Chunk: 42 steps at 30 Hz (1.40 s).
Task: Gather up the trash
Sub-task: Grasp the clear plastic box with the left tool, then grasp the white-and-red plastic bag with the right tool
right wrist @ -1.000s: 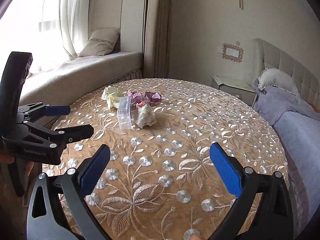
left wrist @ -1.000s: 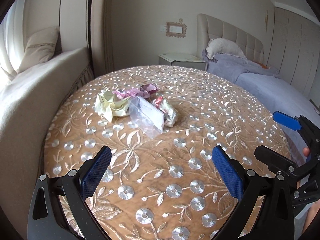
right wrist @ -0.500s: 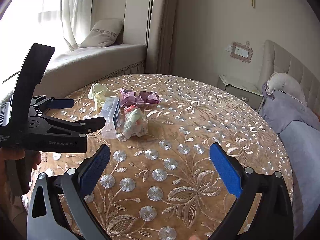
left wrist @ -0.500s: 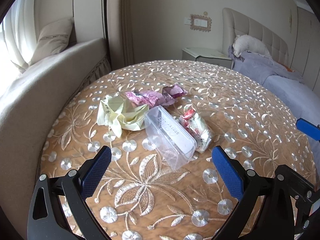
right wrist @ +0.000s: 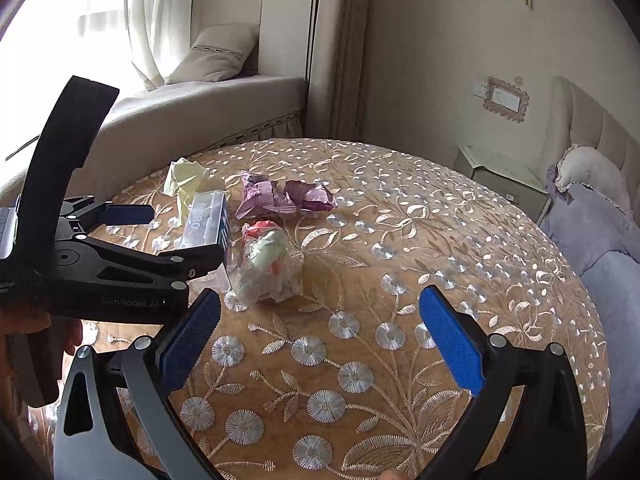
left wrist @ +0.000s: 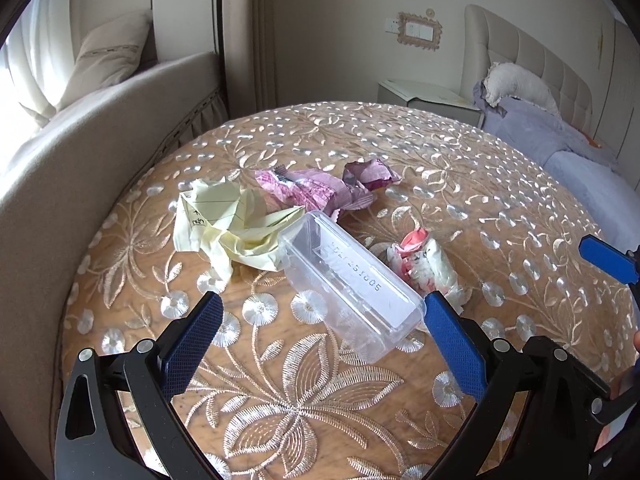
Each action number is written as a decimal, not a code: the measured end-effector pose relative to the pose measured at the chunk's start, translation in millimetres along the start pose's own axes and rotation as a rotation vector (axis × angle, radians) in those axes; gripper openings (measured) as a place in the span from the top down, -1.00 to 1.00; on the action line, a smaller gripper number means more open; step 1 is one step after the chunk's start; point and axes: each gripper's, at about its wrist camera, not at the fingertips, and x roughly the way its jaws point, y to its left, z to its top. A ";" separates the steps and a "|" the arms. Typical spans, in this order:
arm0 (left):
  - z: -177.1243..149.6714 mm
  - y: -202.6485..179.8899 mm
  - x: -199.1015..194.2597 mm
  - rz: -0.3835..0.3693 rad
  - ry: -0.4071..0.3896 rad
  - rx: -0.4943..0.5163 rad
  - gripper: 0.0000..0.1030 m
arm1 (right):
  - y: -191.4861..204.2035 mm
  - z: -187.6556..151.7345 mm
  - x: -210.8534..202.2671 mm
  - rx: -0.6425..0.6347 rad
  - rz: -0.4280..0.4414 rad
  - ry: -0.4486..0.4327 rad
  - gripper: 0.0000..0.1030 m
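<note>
Trash lies on a round table with a gold embroidered cloth (left wrist: 320, 400). A clear plastic box (left wrist: 352, 284) lies tipped just ahead of my open left gripper (left wrist: 320, 320), its near end between the blue pads. Behind it lie crumpled yellow paper (left wrist: 224, 224), pink-purple wrappers (left wrist: 320, 188) and a crumpled red-and-white wrapper (left wrist: 424, 264). In the right wrist view my open, empty right gripper (right wrist: 316, 312) hovers just short of the red-and-white wrapper (right wrist: 268, 264). The clear box (right wrist: 206, 216), yellow paper (right wrist: 186, 178) and purple wrappers (right wrist: 286, 196) lie beyond, with the left gripper (right wrist: 176, 236) around the box.
A beige window seat (left wrist: 80, 152) with a cushion curves around the table's left side. A bed with grey-purple bedding (left wrist: 560, 140) and a nightstand (left wrist: 428, 94) stand at the right and back. The right gripper's blue pad (left wrist: 606, 258) shows at the right edge.
Both grippers have moved forward toward the trash pile. The left gripper's pads now flank the near end of the clear box. The right gripper has closed in on the red-and-white wrapper.
</note>
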 end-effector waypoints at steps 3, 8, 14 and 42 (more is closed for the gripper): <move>1.5 -1.0 -2.5 -0.006 -0.015 0.005 -0.91 | -4.5 0.0 -0.5 0.014 -0.002 -0.002 -0.93; 1.4 -2.2 8.2 -0.025 -0.003 0.027 -0.29 | -8.1 -1.2 1.1 0.026 -0.008 0.012 -0.93; -4.0 1.7 8.5 -0.042 0.005 0.048 0.32 | -0.9 1.5 9.8 0.003 0.017 0.036 -0.93; -40.5 36.5 -94.7 -0.160 -0.122 0.040 0.42 | 54.1 2.8 4.5 -0.008 0.040 0.108 0.08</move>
